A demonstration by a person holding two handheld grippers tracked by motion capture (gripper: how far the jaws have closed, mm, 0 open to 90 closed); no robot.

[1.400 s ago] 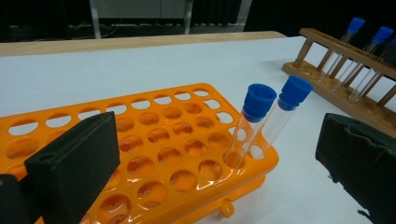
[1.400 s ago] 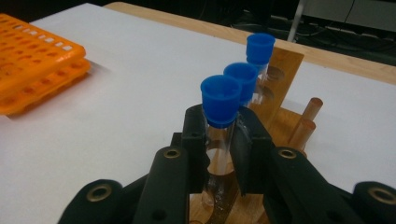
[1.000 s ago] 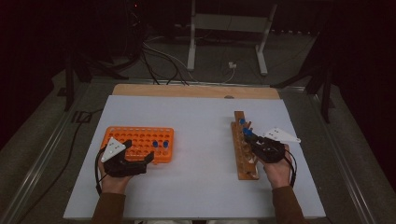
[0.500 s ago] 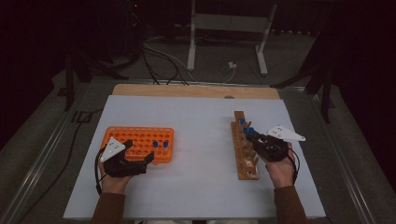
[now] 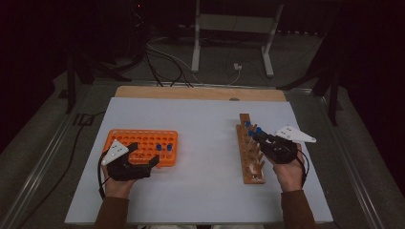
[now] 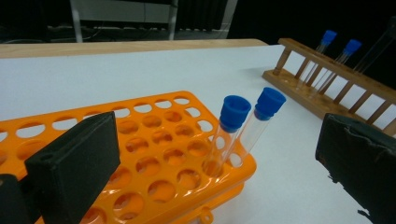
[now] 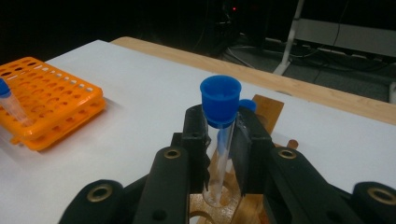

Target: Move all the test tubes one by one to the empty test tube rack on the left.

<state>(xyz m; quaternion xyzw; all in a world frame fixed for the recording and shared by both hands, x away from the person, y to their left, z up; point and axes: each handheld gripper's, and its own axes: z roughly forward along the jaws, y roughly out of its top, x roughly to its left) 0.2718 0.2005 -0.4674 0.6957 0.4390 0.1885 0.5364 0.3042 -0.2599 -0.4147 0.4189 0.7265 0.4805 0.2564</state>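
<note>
Right tool (image 7: 219,149) was clamped on a clear tube with a blue cap (image 7: 220,100), jaws pinching the glass just under the cap. The tube's foot sat in or just above a hole of the wooden rack (image 5: 250,152) on the right side of the table (image 5: 205,191); whether it touched the wood could not be told. Step in hand looked like lifting that tube out of the wooden rack, probably to carry it to the orange rack (image 5: 143,143).

To do it well: pull straight up along the tube's axis until the foot cleared the hole, no sideways drift before that, or the glass would bind on the rim. Grip should stay on the glass, not the cap, since a cap can slip off. Keep it upright in transit.

Left tool (image 6: 205,154) stood with jaws wide apart, nothing between them, parked at the near edge of the orange rack.

Contents: orange rack held two blue-capped tubes (image 6: 243,126), side by side near its right end, both leaning a little; the remaining holes looked empty. In the left gripper view the wooden rack (image 6: 327,88) carried two capped tubes (image 6: 338,60) at its far end. All tubes appeared empty of liquid.
</note>
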